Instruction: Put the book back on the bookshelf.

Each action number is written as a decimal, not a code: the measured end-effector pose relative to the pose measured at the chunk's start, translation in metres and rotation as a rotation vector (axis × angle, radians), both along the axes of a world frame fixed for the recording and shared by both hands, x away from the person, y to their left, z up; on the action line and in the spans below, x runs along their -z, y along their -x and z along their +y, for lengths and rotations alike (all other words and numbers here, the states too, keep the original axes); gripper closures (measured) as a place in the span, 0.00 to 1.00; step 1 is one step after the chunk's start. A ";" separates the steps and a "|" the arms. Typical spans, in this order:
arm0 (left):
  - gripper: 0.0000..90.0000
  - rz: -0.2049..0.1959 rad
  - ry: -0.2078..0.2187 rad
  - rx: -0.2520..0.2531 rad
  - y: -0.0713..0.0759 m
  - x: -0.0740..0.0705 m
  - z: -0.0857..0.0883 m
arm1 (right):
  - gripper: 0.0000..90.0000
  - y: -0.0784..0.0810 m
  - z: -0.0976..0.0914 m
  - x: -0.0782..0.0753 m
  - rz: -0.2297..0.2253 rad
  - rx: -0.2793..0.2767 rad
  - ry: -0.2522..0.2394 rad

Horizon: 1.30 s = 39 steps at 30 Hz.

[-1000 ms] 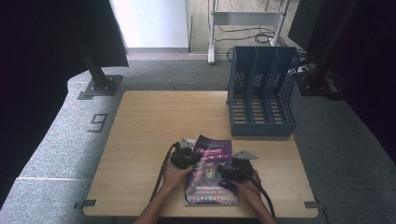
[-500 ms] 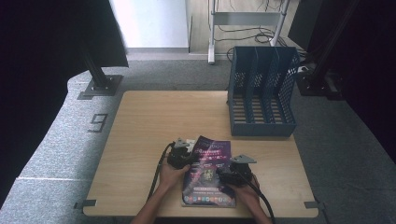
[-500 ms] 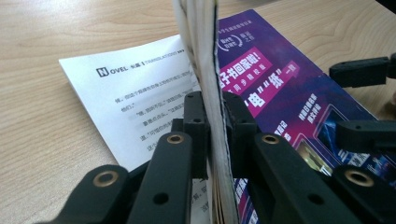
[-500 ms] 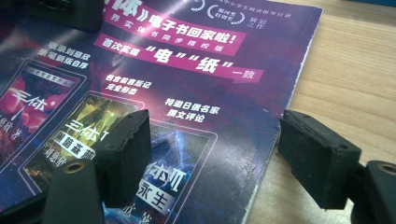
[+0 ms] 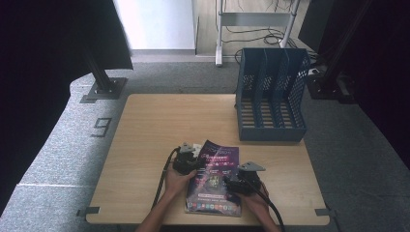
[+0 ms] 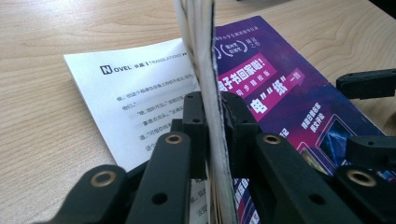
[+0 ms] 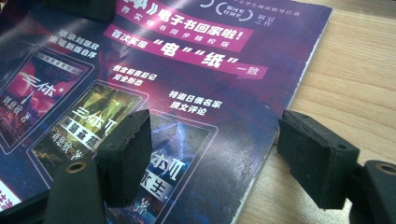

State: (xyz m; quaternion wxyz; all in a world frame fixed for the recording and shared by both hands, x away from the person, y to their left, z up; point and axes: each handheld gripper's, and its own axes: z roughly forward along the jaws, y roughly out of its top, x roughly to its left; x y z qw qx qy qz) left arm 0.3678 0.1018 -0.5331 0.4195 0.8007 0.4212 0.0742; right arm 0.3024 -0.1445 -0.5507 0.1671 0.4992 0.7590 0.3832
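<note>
A purple-covered magazine (image 5: 216,179) lies near the table's front edge between the person's two hands. My left gripper (image 5: 191,159) sits at its left edge. In the left gripper view that gripper (image 6: 212,107) is shut on a sheaf of pages (image 6: 198,42) standing upright between the jaws. A white printed page (image 6: 135,93) lies flat to one side and the purple cover (image 6: 280,93) to the other. My right gripper (image 5: 232,184) rests at the magazine's right side. Its jaws (image 7: 219,140) stand open astride the cover's edge (image 7: 140,70), one finger over the cover, the other over bare wood.
A blue file rack (image 5: 271,94) with several upright slots stands at the table's back right. The wooden table (image 5: 169,121) is bare at the left and back. Cables trail from both grippers over the front edge. Grey carpet surrounds the table.
</note>
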 end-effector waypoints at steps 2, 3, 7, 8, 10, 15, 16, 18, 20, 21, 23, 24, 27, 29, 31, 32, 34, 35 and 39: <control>0.88 0.003 0.007 -0.001 0.000 0.000 0.000 | 0.28 -0.001 0.000 0.000 0.002 -0.002 -0.001; 0.88 0.005 0.012 -0.003 -0.001 0.000 0.000 | 0.28 -0.001 0.000 0.000 0.002 -0.002 -0.001; 0.89 -0.005 0.008 -0.006 0.000 -0.001 -0.004 | 0.28 -0.003 -0.001 0.000 0.003 -0.011 0.001; 0.90 -0.011 0.007 -0.004 0.001 -0.002 -0.004 | 0.28 -0.003 -0.001 0.000 0.003 -0.013 0.001; 0.93 -0.015 0.006 -0.001 0.001 -0.002 -0.005 | 0.29 -0.006 -0.002 0.000 0.007 -0.011 -0.007; 0.97 -0.034 0.028 0.016 0.004 -0.007 -0.004 | 0.30 -0.013 -0.006 -0.001 0.016 -0.012 -0.038; 0.97 -0.047 0.041 0.022 0.006 -0.008 -0.004 | 0.30 -0.015 -0.008 -0.001 0.021 -0.015 -0.048; 0.97 -0.085 0.053 0.035 0.010 -0.012 -0.004 | 0.31 -0.017 -0.010 -0.001 0.027 -0.019 -0.058; 0.98 -0.097 0.059 0.041 0.012 -0.013 -0.004 | 0.31 -0.019 -0.011 -0.001 0.030 -0.022 -0.064; 0.98 -0.105 0.068 0.048 0.013 -0.014 -0.004 | 0.31 -0.020 -0.011 -0.001 0.031 -0.026 -0.066; 0.98 -0.123 0.093 0.063 0.015 -0.017 -0.004 | 0.31 -0.021 -0.012 -0.001 0.031 -0.028 -0.072; 0.98 -0.128 0.098 0.066 0.016 -0.018 -0.004 | 0.30 -0.022 -0.013 -0.001 0.033 -0.030 -0.074; 0.98 -0.141 0.106 0.073 0.018 -0.021 -0.005 | 0.29 -0.024 -0.014 -0.001 0.036 -0.030 -0.079; 0.98 -0.143 0.113 0.075 0.018 -0.022 -0.005 | 0.29 -0.024 -0.014 -0.002 0.039 -0.030 -0.082; 0.98 -0.146 0.123 0.076 0.019 -0.024 -0.005 | 0.28 -0.025 -0.015 -0.002 0.035 -0.030 -0.087; 0.98 -0.150 0.126 0.078 0.020 -0.025 -0.005 | 0.28 -0.025 -0.015 -0.003 0.033 -0.031 -0.089; 0.98 -0.157 0.131 0.081 0.020 -0.027 -0.005 | 0.28 -0.026 -0.016 -0.003 0.032 -0.030 -0.097; 0.98 -0.160 0.137 0.083 0.021 -0.028 -0.005 | 0.28 -0.027 -0.018 -0.005 0.029 -0.029 -0.110; 0.98 -0.173 0.145 0.095 0.023 -0.034 -0.006 | 0.27 -0.029 -0.020 -0.006 0.027 -0.024 -0.123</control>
